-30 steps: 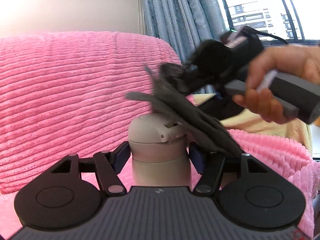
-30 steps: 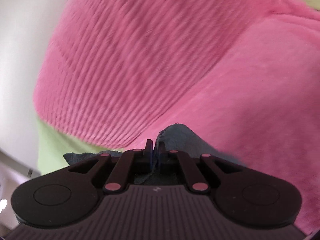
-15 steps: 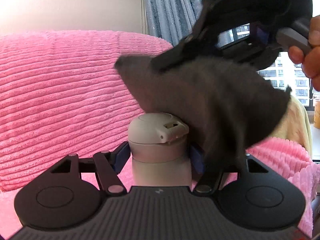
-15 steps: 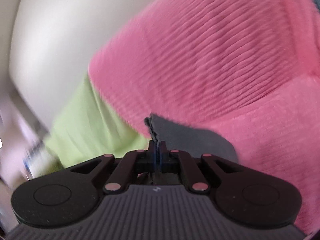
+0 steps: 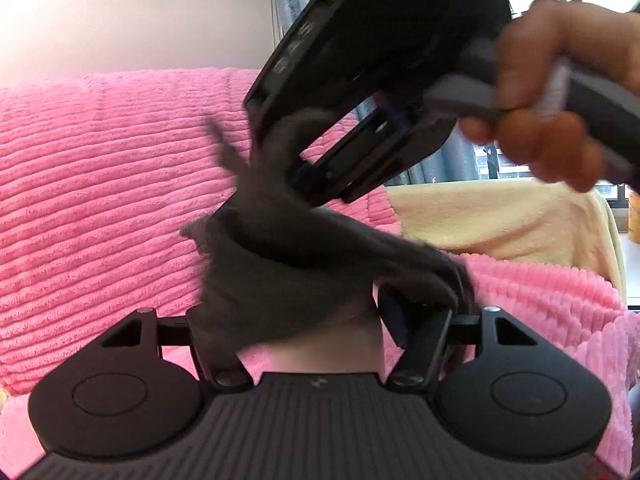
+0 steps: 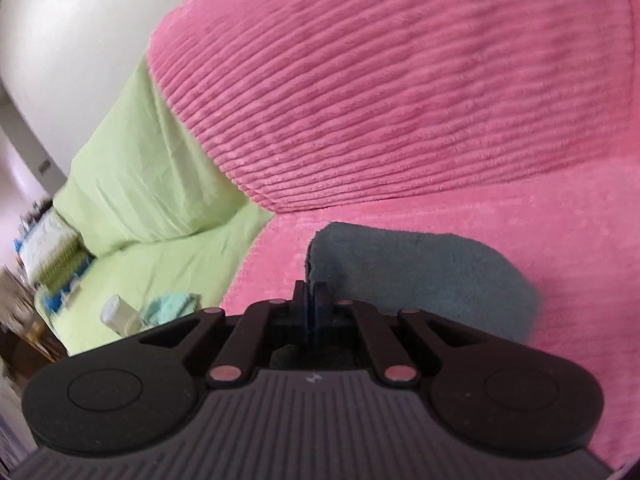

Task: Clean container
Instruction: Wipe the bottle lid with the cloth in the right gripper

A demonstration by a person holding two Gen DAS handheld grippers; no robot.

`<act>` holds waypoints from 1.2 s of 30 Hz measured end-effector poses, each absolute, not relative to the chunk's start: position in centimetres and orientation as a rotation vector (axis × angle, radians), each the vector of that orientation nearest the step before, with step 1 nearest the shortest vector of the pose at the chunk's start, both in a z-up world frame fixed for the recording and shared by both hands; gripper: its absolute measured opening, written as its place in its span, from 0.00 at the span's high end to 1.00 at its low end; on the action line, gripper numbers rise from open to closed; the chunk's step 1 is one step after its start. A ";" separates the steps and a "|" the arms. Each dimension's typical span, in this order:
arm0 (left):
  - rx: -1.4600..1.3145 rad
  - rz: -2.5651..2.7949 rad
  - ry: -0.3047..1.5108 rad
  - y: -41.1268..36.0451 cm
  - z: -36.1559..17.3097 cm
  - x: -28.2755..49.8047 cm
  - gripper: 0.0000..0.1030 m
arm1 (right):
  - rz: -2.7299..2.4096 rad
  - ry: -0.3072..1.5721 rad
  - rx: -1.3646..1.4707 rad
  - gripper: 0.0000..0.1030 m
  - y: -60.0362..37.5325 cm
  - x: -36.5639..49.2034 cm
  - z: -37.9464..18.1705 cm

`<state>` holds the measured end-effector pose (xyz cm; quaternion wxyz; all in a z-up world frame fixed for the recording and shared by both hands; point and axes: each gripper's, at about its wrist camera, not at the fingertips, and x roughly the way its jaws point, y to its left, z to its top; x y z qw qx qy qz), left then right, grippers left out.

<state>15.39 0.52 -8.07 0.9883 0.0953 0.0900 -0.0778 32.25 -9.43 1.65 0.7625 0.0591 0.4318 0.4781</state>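
Note:
My left gripper (image 5: 320, 320) is shut on a beige container (image 5: 324, 346) and holds it upright. A dark grey cloth (image 5: 288, 276) is draped over the container's lid and hides it. My right gripper (image 5: 280, 160) comes down from the upper right, shut on the top of that cloth just above the container. In the right wrist view the right gripper (image 6: 310, 294) has its jaws closed on the cloth (image 6: 420, 276), which hangs ahead of the fingers.
A pink ribbed blanket (image 5: 100, 184) covers the sofa behind. A yellow cover (image 5: 500, 216) lies at the right, a curtain and window beyond. A green cover (image 6: 152, 184) lies at the left, with a small white bottle (image 6: 116, 314) and a teal cloth (image 6: 172, 304) on it.
The right gripper has swung the cloth up and then down over the container's lid, which was bare before and is now covered. The left gripper has kept still with the container.

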 end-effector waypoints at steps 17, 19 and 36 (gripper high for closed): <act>0.165 -0.165 0.181 1.0 -7.5 16.3 0.36 | 0.808 0.898 0.641 0.97 -18.1 35.8 -3.2; 0.145 -0.163 0.187 1.5 -7.5 17.2 0.36 | 0.879 0.831 0.681 0.97 -19.7 33.9 -2.7; 0.149 -0.167 0.192 1.5 -7.0 17.5 0.36 | 1.061 0.912 0.585 1.00 -14.5 33.5 -1.2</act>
